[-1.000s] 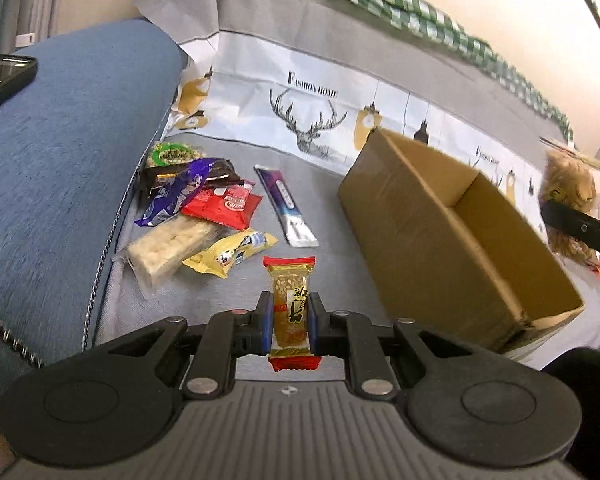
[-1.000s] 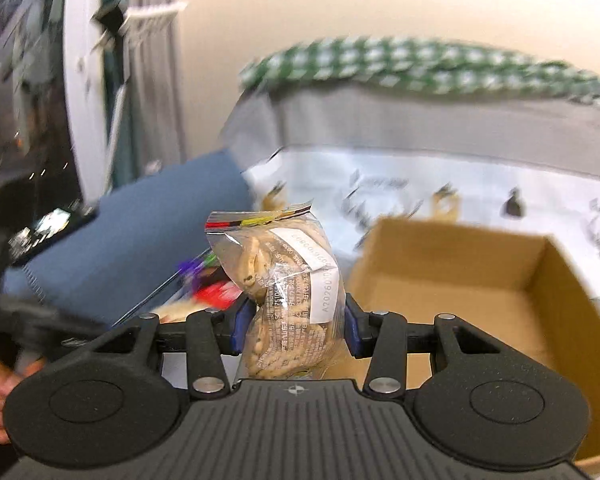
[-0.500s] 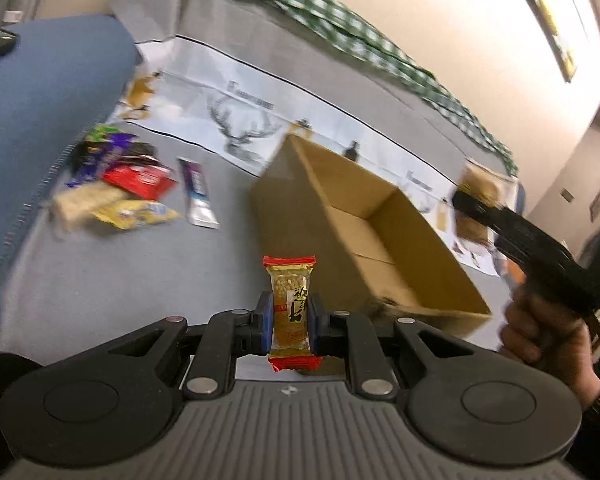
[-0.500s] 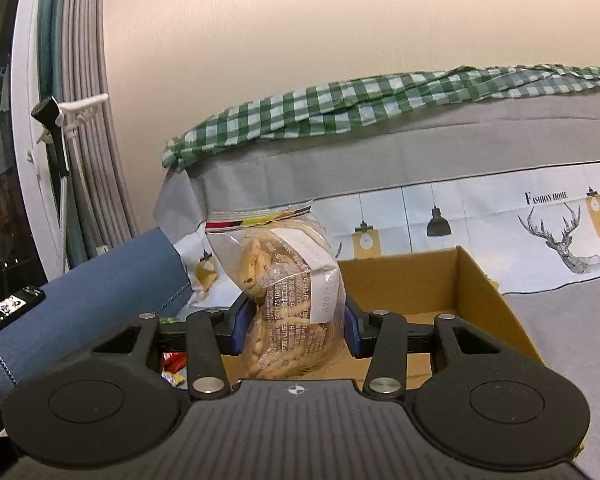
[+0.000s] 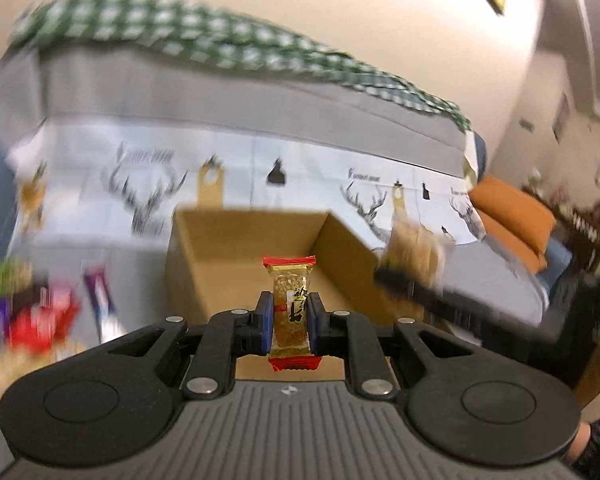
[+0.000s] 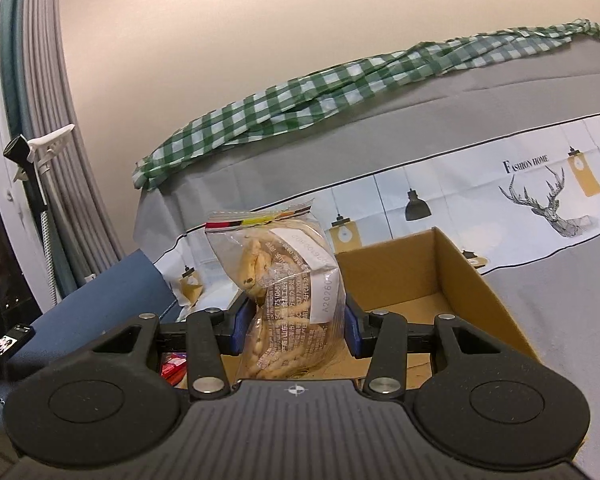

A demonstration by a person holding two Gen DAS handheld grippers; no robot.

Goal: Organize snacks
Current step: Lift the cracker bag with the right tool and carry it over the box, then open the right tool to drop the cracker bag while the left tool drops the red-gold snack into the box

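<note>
The open cardboard box (image 6: 452, 280) fills the centre right of the right wrist view, its interior bare. Printed on the cover (image 6: 480, 184) behind: "FASHION HOME". The right gripper (image 6: 292, 322) clamps a clear biscuit bag (image 6: 284, 284), lower centre, at the box's near left rim. The left gripper (image 5: 288, 320), nearly closed, pinches a red-ended candy bar (image 5: 290, 308) upright before the box (image 5: 240, 256); loose snacks (image 5: 32, 312) blur at lower left.

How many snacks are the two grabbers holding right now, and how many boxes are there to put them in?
Snack bars, held by the left gripper: 1, the gold bar
Biscuit bags, held by the right gripper: 1, the clear bag
Boxes: 1, the cardboard box
Total: 3
More snacks lie to the left, too blurred to count.
</note>
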